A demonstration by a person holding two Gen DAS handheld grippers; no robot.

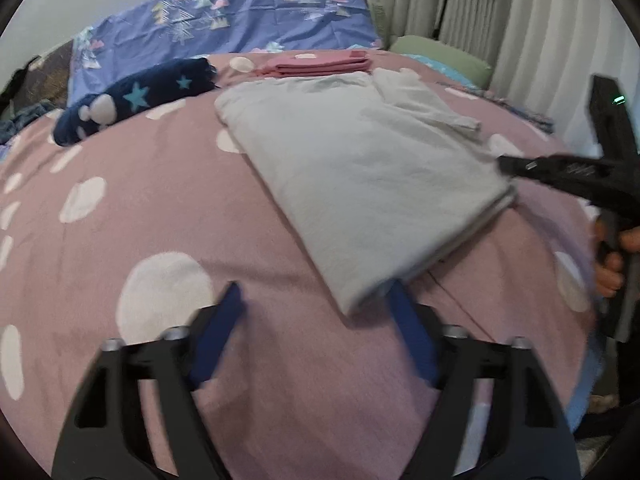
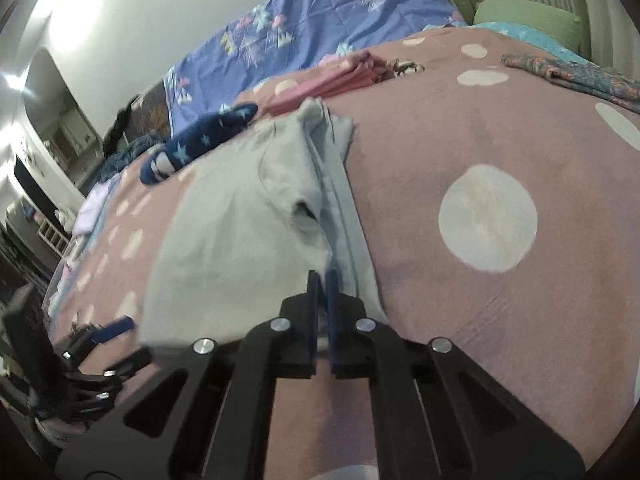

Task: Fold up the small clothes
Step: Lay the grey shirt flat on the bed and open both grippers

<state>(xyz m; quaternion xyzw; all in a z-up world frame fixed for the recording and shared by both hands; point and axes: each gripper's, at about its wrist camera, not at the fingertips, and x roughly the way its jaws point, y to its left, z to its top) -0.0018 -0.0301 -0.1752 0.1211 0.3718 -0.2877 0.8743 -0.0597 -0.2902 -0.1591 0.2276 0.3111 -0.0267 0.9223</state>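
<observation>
The right tool (image 2: 322,280) has its blue fingers (image 2: 313,292) pressed together at the near edge of a folded pale grey garment (image 2: 240,216), which lies on a pink bed cover (image 2: 460,148) with white dots. Beyond it lie a navy star-patterned piece (image 2: 200,140) and a folded pink piece (image 2: 332,78). The left tool (image 2: 114,326) shows at lower left.

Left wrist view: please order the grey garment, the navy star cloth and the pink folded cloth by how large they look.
1. grey garment, clearly largest, though also nearest the camera.
2. navy star cloth.
3. pink folded cloth, smallest, but farthest away, so its true size is unsure.
</observation>
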